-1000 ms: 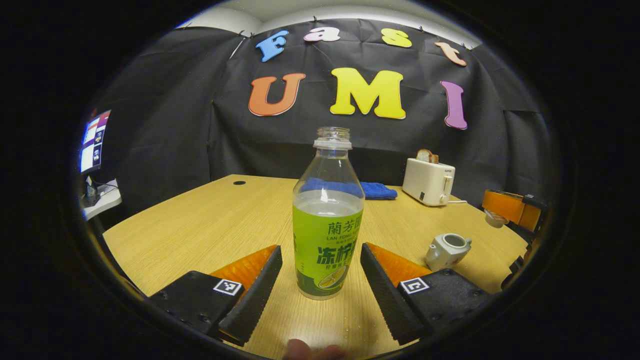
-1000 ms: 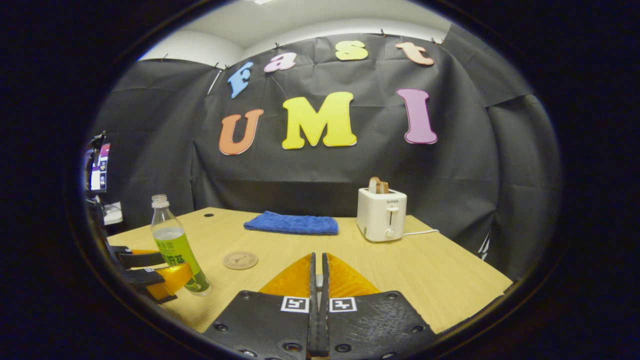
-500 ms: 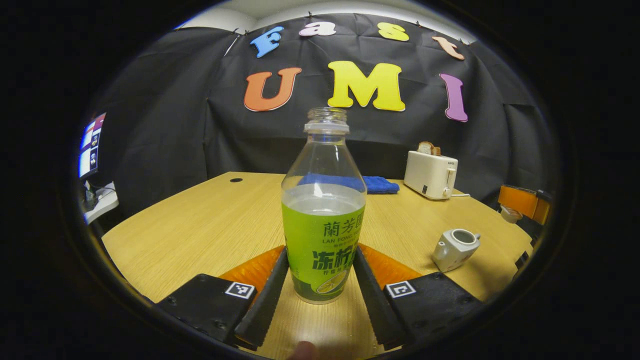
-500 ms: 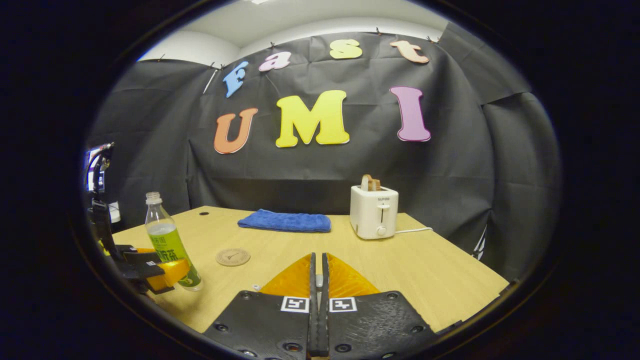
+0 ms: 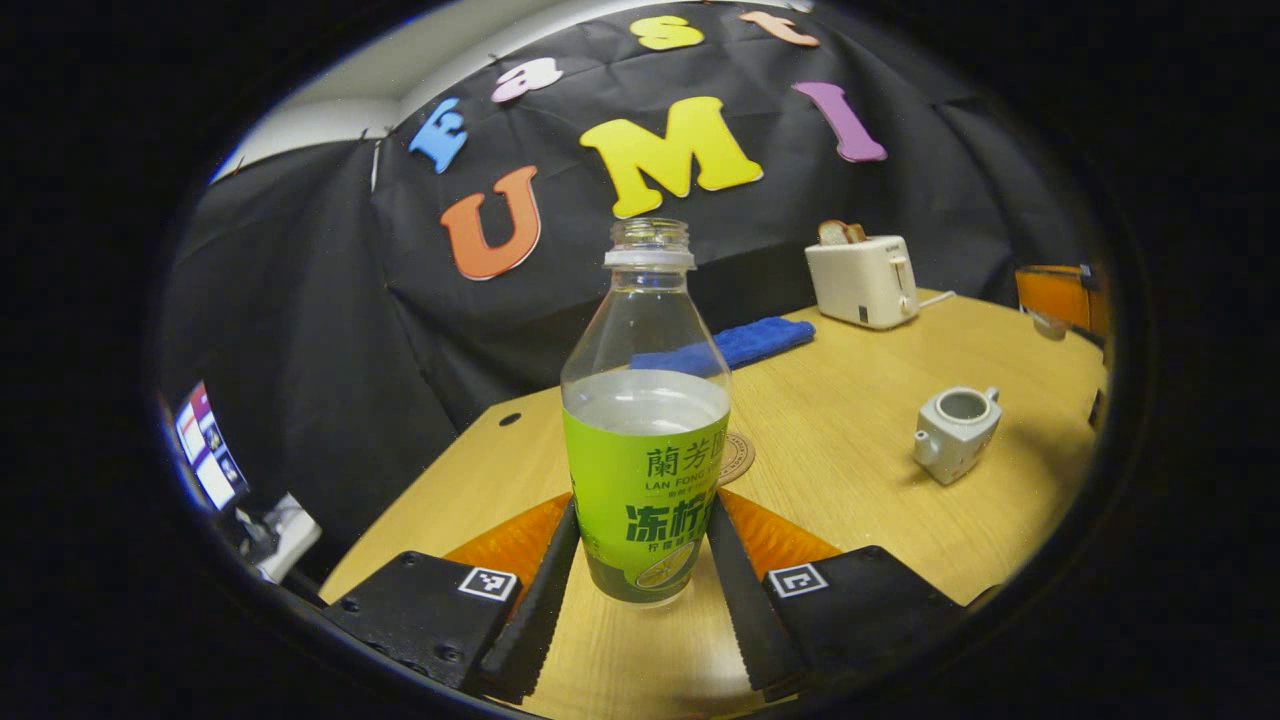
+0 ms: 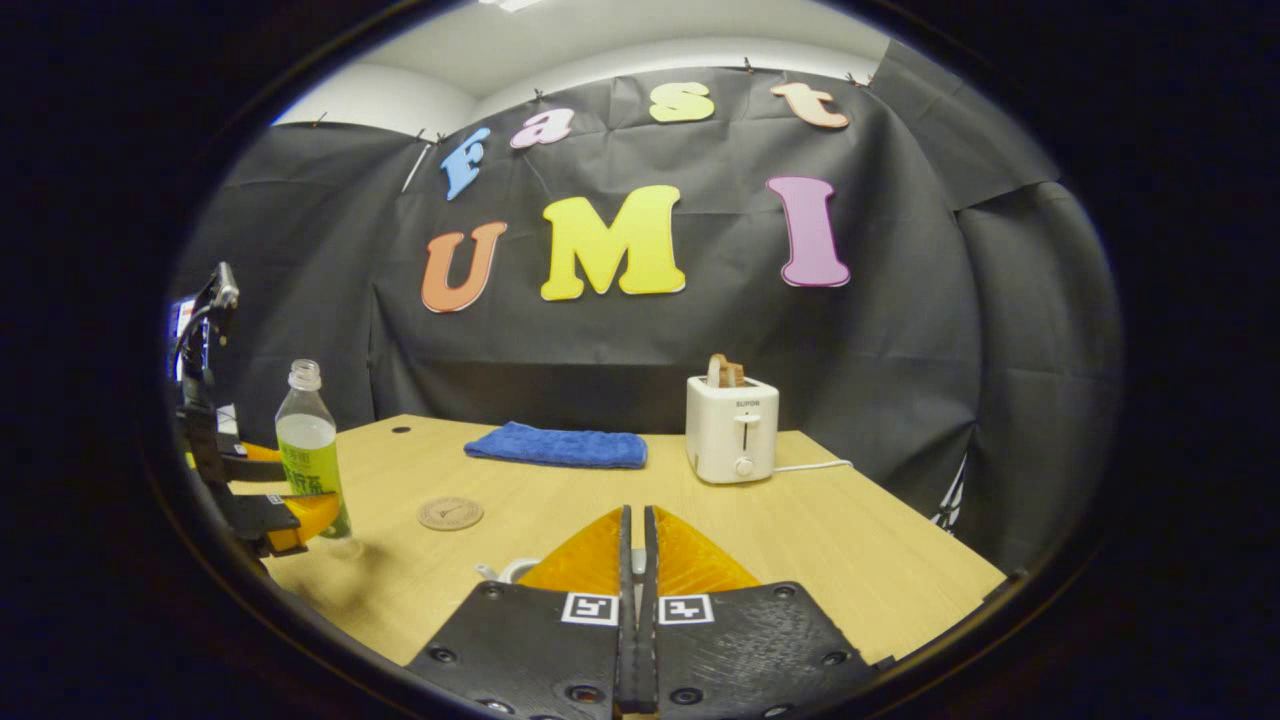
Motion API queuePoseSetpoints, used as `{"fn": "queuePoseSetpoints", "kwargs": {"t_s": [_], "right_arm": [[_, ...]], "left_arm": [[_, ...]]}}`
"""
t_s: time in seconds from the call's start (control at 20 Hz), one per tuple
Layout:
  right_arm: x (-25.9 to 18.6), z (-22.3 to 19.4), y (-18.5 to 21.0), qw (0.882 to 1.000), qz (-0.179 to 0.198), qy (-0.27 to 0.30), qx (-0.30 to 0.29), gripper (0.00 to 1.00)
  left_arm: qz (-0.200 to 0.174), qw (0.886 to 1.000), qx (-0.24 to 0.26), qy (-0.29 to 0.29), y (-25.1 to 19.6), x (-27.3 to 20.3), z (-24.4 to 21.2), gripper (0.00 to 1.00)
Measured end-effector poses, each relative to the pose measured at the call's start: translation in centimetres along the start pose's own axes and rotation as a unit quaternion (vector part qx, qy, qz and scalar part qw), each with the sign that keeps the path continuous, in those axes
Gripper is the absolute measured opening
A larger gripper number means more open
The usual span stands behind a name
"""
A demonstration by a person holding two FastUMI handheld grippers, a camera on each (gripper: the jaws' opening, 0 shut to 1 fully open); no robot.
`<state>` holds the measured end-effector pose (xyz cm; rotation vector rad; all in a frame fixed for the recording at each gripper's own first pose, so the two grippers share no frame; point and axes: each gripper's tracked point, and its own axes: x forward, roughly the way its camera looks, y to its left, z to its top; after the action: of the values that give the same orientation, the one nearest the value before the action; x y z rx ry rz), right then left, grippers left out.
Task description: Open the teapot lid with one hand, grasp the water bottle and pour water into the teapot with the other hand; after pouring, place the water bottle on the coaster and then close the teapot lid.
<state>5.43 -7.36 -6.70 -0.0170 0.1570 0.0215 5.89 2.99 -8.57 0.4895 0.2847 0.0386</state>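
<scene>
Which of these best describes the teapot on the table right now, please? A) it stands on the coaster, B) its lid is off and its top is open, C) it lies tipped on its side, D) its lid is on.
B: in the left gripper view the teapot stands upright on the bare table with an open, lidless top, apart from the coaster.

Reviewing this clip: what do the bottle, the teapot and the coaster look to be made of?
Water bottle: clear, glossy plastic by the look, see-through above a green printed wrap. Teapot: likely glazed ceramic, smooth off-white with soft highlights. Coaster: probably wood or cork, a matte tan disc with a faint engraved mark.
</scene>
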Motion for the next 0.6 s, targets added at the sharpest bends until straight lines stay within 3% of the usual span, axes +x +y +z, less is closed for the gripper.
{"fn": "queuePoseSetpoints", "kwargs": {"t_s": [0.1,0.35,0.6], "right_arm": [[0.1,0.0,-1.1,1.0,-0.005,-0.001,0.003,0.0],[-0.4,0.2,-3.6,1.0,-0.016,-0.004,0.008,0.0],[-0.9,0.0,-5.3,1.0,-0.02,-0.008,0.006,0.0]], "left_arm": [[0.011,0.997,0.075,-0.003,0.5,-0.3,0.6,0.75],[0.005,0.982,0.189,0.013,-1.0,-0.1,0.0,0.74],[0.013,0.943,0.33,0.031,-1.0,0.2,1.1,0.75]]}}
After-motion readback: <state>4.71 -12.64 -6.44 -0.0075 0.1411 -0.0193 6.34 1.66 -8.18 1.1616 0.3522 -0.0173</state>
